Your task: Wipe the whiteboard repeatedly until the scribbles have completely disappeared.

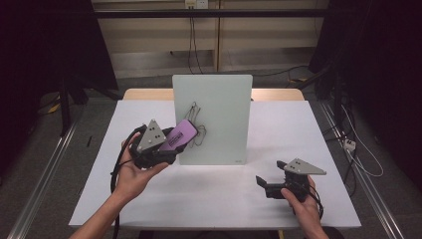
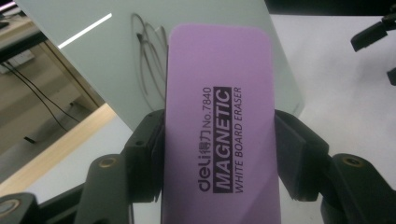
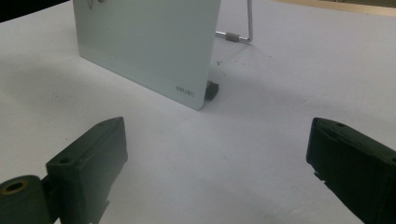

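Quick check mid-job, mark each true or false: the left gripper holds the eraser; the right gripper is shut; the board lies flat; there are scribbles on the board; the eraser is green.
1. The left gripper holds the eraser. True.
2. The right gripper is shut. False: its jaws stand wide apart, nothing between them.
3. The board lies flat. False: it stands upright on the table.
4. There are scribbles on the board. True.
5. The eraser is green. False: it is purple.

Dim room, dark at both far corners; the white counter (image 1: 214, 199) is evenly lit, shadows soft, a glare streak on the whiteboard (image 2: 93, 56).
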### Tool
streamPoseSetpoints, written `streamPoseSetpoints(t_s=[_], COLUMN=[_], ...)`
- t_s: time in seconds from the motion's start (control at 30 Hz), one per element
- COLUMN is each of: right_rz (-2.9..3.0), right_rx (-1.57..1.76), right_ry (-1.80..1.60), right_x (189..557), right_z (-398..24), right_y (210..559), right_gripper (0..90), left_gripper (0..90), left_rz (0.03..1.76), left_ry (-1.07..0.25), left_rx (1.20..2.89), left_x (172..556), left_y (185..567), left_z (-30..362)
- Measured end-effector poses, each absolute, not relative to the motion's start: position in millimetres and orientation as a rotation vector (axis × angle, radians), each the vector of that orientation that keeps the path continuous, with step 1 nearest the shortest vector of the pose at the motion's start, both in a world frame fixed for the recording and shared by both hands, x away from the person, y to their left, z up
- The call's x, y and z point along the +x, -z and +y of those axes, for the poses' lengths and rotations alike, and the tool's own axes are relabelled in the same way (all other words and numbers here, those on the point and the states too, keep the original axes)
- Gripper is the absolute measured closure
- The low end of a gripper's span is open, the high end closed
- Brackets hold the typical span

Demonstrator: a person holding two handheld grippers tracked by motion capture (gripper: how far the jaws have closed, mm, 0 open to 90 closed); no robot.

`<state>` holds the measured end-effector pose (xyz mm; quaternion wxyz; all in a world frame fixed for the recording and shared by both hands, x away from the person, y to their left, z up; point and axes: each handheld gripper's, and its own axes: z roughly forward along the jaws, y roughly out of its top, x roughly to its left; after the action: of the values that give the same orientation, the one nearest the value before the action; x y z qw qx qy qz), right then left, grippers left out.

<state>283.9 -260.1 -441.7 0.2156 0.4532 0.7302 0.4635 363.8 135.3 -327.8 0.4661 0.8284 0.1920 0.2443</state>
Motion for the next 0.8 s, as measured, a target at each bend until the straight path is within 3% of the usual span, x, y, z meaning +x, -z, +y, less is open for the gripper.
streamPoseSetpoints(t_s=[0.8], right_rz=[2.023], right_rx=[1.259], right_ry=[-1.284], right_x=[284], right_z=[-261], right_y=[442], right_gripper=[5.3], left_gripper=[41.0], left_rz=[0.433], left_ry=[-0.779], left_rx=[1.944], left_x=[386], left_y=[310], left_z=[119])
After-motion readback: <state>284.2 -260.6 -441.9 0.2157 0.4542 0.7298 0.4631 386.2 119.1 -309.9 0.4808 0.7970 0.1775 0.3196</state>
